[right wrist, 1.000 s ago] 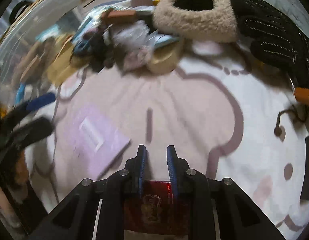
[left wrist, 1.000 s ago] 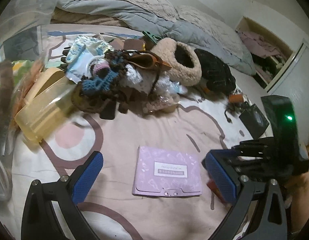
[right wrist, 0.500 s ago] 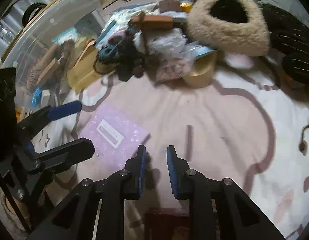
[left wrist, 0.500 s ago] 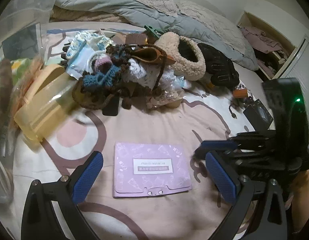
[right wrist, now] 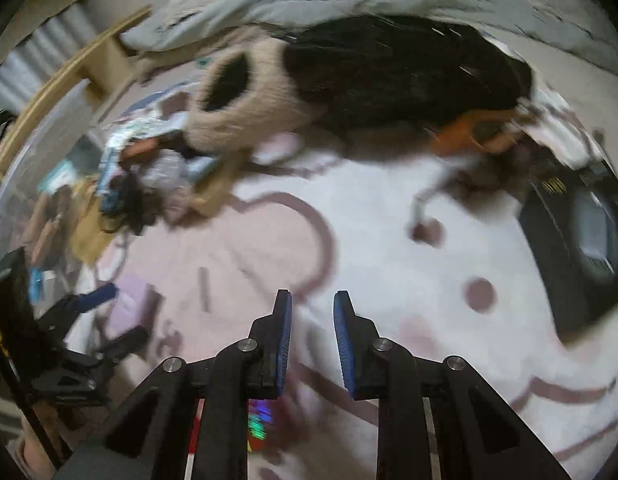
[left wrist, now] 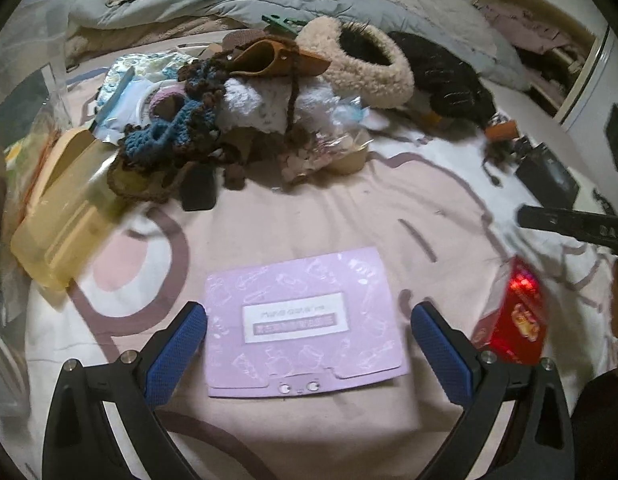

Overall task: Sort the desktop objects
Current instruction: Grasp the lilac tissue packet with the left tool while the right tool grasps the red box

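A purple card folder with a white label lies flat on the pink and white blanket. My left gripper is open, one blue finger on each side of the folder, low over it. In the right wrist view, blurred by motion, my right gripper is shut with only a narrow gap and nothing between its pads. A red packet lies on the blanket right of the folder; in the right wrist view the red packet shows under the gripper's body.
A heap of knitted things, pouches and a fleece slipper fills the back. A yellow plastic box and a clear bin sit at the left. Black gloves and a black box lie to the right.
My left gripper has come down and closer, so its fingers now flank the purple folder. The right gripper has swung right, away from the folder, and stayed shut.
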Motion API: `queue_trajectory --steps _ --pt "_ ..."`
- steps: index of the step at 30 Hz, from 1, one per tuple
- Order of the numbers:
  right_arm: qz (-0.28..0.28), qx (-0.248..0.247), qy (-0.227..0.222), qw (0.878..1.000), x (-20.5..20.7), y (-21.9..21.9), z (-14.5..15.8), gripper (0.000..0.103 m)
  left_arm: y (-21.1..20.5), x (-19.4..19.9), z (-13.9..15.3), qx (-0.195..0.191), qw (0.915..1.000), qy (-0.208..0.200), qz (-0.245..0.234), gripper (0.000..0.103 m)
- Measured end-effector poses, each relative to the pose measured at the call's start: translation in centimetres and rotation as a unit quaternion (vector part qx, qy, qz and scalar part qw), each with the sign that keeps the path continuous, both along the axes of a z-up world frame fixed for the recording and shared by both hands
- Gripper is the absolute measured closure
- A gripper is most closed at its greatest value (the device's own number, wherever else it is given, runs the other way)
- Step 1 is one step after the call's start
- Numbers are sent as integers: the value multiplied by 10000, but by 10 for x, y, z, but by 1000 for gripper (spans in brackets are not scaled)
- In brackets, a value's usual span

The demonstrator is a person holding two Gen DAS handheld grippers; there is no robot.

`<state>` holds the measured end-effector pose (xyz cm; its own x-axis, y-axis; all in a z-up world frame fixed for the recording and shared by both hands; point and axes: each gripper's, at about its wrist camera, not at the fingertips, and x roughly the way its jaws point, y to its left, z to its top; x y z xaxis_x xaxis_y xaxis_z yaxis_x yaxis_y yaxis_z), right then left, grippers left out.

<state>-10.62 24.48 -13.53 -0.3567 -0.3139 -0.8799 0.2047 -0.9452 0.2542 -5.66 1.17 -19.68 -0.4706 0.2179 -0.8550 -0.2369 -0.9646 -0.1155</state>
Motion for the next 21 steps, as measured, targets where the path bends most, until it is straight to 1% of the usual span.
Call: queue_trajectory --steps 1,3,8,12,16,19,21 --pt "-34 89 -22 10000 1 4 -1 79 -2 -1 -3 -42 10000 -65 55 0" --pt "-46 280 -66 9996 7 11 -4 79 -7 -4 -7 -2 9997 -172 162 0" --pt "96 451 -249 9986 23 14 -11 79 -12 -5 -8 28 9995 -204 253 0" --pt "322 422 -362 9979 35 6 -15 79 -9 -5 -10 -87 9995 -169 236 0" --pt "590 98 -303 9978 39 -4 -10 79 -5 -5 -13 -248 9994 -98 214 0" --pt "663 289 -180 9972 43 -10 -7 79 -6 -5 -15 -267 9994 -70 230 0" --pt "600 230 -105 9979 44 -9 -5 79 -6 -4 -16 -315 9992 -58 233 0"
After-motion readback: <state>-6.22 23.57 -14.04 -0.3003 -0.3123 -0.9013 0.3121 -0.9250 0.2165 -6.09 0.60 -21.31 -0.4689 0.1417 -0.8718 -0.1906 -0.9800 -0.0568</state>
